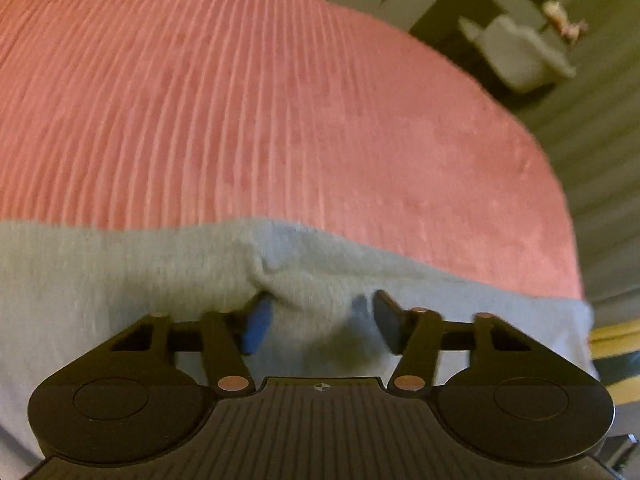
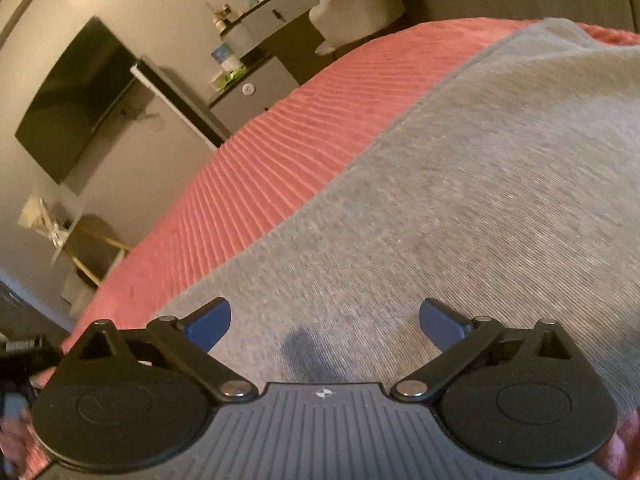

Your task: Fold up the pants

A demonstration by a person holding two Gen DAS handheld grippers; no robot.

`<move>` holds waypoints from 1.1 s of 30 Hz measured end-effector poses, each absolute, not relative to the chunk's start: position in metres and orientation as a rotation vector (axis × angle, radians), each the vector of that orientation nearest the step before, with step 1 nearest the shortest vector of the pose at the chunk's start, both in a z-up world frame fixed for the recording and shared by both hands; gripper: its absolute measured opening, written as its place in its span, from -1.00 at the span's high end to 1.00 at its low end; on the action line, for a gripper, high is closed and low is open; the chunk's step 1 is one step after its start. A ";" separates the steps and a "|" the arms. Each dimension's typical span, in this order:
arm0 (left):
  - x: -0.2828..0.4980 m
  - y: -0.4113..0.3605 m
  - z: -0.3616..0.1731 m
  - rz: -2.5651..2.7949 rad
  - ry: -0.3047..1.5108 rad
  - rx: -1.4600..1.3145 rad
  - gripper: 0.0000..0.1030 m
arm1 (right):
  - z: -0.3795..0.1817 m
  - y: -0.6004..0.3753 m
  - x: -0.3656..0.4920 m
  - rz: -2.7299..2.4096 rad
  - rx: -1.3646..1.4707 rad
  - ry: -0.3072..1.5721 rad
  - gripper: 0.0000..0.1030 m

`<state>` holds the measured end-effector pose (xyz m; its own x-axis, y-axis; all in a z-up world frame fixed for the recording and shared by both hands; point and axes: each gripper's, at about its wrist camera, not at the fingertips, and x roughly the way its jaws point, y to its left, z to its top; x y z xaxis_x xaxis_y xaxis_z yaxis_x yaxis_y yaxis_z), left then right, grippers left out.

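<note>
Grey pants (image 1: 120, 280) lie flat on a pink ribbed bedspread (image 1: 240, 100). In the left wrist view my left gripper (image 1: 322, 322) points down at their far edge. A raised wrinkle of the grey cloth sits between its fingers. The left blue pad (image 1: 258, 324) touches that wrinkle, while the right pad stands a little apart from it, so the jaws are half open. In the right wrist view the pants (image 2: 480, 200) fill the right side over the bedspread (image 2: 260, 180). My right gripper (image 2: 325, 322) hovers just over the cloth, wide open, with nothing pinched.
The bed's edge (image 1: 568, 240) curves down the right of the left wrist view, with floor and a white chair (image 1: 516, 52) beyond. In the right wrist view there is a wall TV (image 2: 76, 96), a dresser (image 2: 260, 80) and a white chair (image 2: 360, 4) past the bed.
</note>
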<state>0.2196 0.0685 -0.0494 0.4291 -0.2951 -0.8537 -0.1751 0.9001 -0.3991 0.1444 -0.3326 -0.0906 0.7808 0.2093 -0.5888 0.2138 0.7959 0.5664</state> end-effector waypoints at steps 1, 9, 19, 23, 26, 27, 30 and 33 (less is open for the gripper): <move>0.227 0.066 -0.053 -0.071 1.164 -0.449 0.12 | -0.091 -0.332 0.146 -0.002 0.654 0.690 -0.96; 0.233 0.071 -0.050 -0.042 1.082 -0.444 0.98 | -0.093 -0.335 0.150 0.004 0.673 0.681 -0.97; 0.221 0.058 -0.024 -0.068 1.087 -0.283 -0.11 | -0.096 -0.335 0.152 0.001 0.675 0.681 -0.96; 0.231 0.050 -0.044 -0.011 1.161 -0.264 -0.08 | -0.096 -0.334 0.153 -0.003 0.664 0.686 -0.97; 0.245 0.047 -0.056 0.017 1.201 -0.295 0.33 | -0.096 -0.334 0.153 0.000 0.664 0.684 -0.96; 0.246 0.050 -0.059 0.036 1.205 -0.296 0.45 | -0.096 -0.334 0.153 0.000 0.667 0.684 -0.96; 0.251 0.054 -0.062 0.040 1.189 -0.303 0.81 | -0.097 -0.334 0.153 -0.002 0.660 0.686 -0.96; 0.245 0.057 -0.048 0.027 1.073 -0.303 0.90 | -0.097 -0.333 0.153 -0.002 0.656 0.685 -0.97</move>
<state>0.2454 0.0571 -0.0484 0.4809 -0.1248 -0.8679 -0.1683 0.9583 -0.2311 0.1534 -0.3332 -0.0973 0.7827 0.2061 -0.5874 0.2102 0.8007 0.5610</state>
